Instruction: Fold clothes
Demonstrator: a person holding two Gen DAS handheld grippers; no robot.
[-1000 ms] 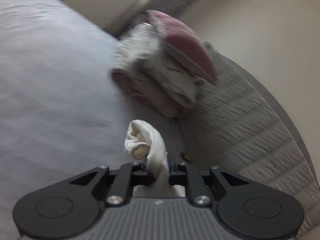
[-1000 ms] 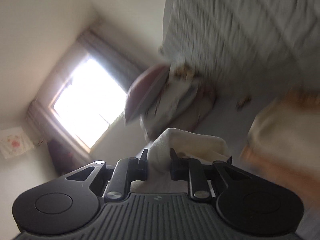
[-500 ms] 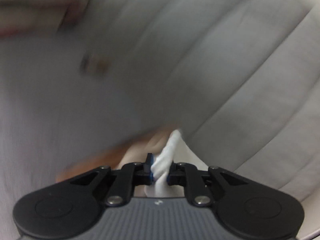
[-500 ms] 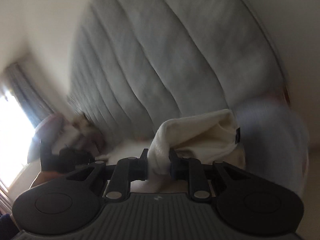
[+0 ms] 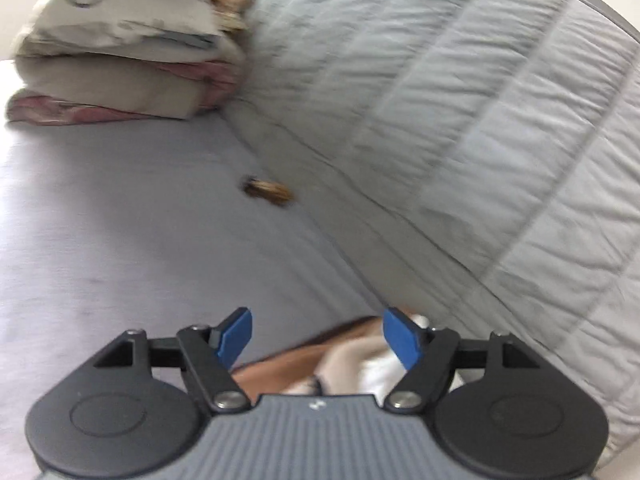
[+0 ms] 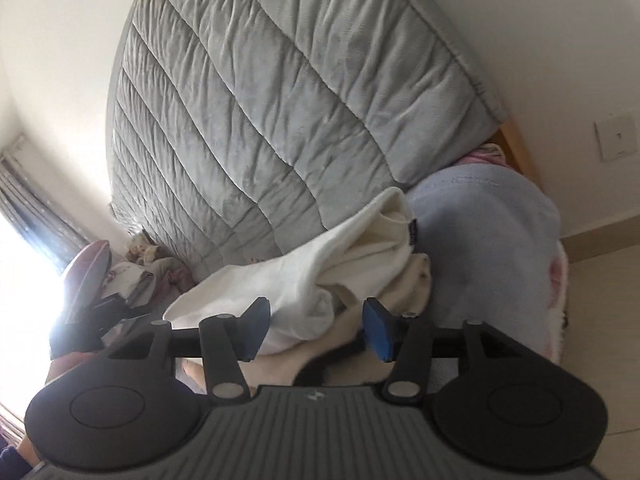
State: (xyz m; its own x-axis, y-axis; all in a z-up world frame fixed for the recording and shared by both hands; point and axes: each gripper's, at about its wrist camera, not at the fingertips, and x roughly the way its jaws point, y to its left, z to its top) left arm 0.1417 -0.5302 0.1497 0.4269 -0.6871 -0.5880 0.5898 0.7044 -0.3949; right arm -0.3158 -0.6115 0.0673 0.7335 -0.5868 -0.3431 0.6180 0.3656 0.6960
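In the right wrist view a white garment (image 6: 320, 268) lies draped over a cream and tan pile of clothes (image 6: 412, 280). My right gripper (image 6: 316, 330) has its jaws opening. A fold of the white garment lies loose between the blue pads (image 6: 378, 334), which do not press on it. In the left wrist view my left gripper (image 5: 319, 336) hangs low over the bed with its jaws opening and nothing gripped. Below it lies a blurred orange and white garment (image 5: 344, 360). The left gripper's black body (image 6: 88, 320) shows at the left of the right wrist view.
A lavender sheet (image 5: 120, 220) covers the bed. A grey quilt (image 6: 280, 100) is heaped along one side, also seen as grey quilt (image 5: 480, 120). Stacked pillows (image 5: 120, 60) stand at the far end. A small brown object (image 5: 266, 192) lies on the sheet. A light blue blanket (image 6: 480, 232) bulges beside the pile.
Both grippers swung away from the pillows toward the quilt and sank. Each was pinched on white cloth before. Both jaws now stand apart and the cloth lies let go on the pile.
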